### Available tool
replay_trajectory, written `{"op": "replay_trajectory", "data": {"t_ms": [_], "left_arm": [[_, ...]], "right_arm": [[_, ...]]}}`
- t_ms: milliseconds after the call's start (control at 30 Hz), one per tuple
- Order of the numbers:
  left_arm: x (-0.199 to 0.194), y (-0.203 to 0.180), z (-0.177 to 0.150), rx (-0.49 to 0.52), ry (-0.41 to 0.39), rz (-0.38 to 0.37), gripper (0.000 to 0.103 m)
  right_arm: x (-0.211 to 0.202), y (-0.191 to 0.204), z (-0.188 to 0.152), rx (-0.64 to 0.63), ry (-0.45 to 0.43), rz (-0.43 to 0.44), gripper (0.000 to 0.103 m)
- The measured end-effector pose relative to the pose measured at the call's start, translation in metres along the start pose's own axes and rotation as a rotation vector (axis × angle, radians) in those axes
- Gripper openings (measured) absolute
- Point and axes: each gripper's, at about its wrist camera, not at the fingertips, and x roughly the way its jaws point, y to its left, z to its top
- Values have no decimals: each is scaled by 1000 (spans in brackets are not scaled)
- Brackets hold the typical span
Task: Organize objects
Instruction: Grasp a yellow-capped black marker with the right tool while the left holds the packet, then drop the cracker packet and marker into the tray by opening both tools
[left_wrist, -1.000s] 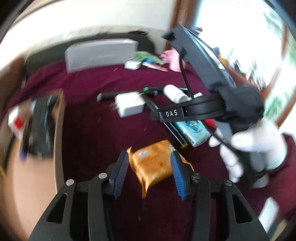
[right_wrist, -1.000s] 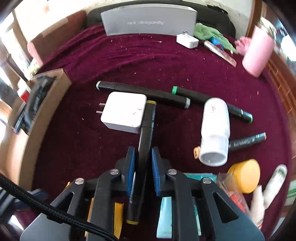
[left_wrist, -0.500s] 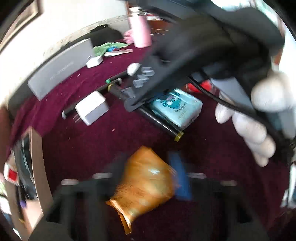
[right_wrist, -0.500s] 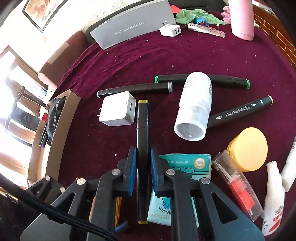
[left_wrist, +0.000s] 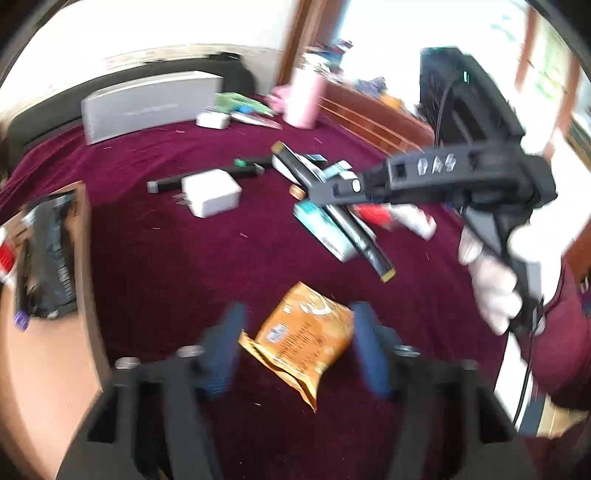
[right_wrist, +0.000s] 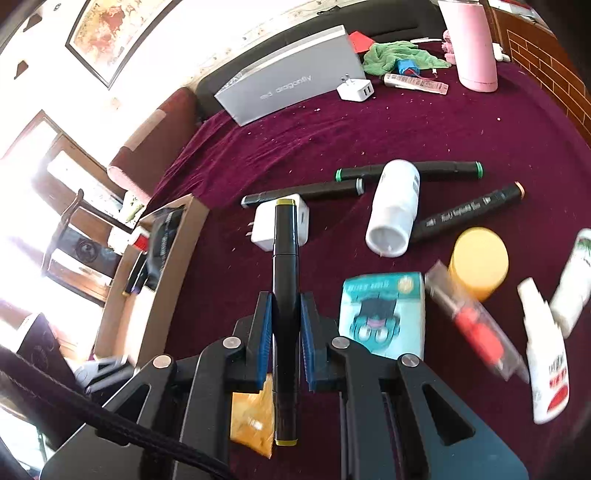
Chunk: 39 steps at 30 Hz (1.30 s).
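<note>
right gripper (right_wrist: 286, 321): jaws clamped on a black marker (right_wrist: 285, 273) with yellow ends, which now hangs clear of the table (right_wrist: 406, 125), lifted since a second ago when it lay beside the white charger (right_wrist: 301, 221). judged: pick done, carry to the cardboard box (right_wrist: 162, 266) at left comes next.

left gripper (left_wrist: 295, 339): jaws apart around an orange snack packet (left_wrist: 306, 339), which lies on the cloth; the view is blurred, so contact with the pads cannot be settled. half a second ago the packet looked raised between the jaws, so it may have been let go.

beyond, right wrist view only: tissue pack (right_wrist: 384, 314), yellow lid (right_wrist: 478, 260), white bottle (right_wrist: 393, 210), three more markers, grey case (right_wrist: 291, 77), pink flask (right_wrist: 472, 44).

left wrist view only: the gloved right hand (left_wrist: 495, 291) on its handle, and the marker (left_wrist: 332, 210) seen from the side, tilted, in the air.
</note>
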Motion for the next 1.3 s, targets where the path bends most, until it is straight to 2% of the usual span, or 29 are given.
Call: {"op": "replay_trajectory", "data": {"t_ms": [167,233,267,333,367,567,733,833,900,1000,1100,1200,1300], "left_arm": [[37,-18,0,143,161,69,60],[45,-37,1,236,145,139,61],[48,-41,2,230,143,144,61],[48,-44,2,179,128,146,57],[47,-44,2,171,118,153,44],[10,-23,-14,-27,21,89,39],[-58,3,-33,-146,-103,69,39],[-98,32,-36,-212,-153,134,39],[-117,58,-37,-259,-170,222,39],[-134,99,-39,-332,-148,337,39],[-135,140,-42,-394,-115,421,39],[-130,175,-52,-461,-95,432,39],[-121,200,-57,-513,-69,451,39]], "right_arm": [[-16,0,-12,11,-18,30,13],[-19,-2,-13,19,-23,41,13],[-20,-3,-13,21,-24,43,13],[-20,-5,-12,30,-27,43,13],[-19,-7,-12,35,-25,44,13],[-24,-2,-16,26,-20,68,13],[-25,23,-13,-12,-12,130,13],[-20,47,-8,-42,6,182,13],[-10,69,-3,-54,35,241,13],[12,101,3,-59,86,322,13],[41,131,9,-65,130,346,13],[80,157,14,-50,186,353,13],[116,174,19,-48,204,292,13]]}}
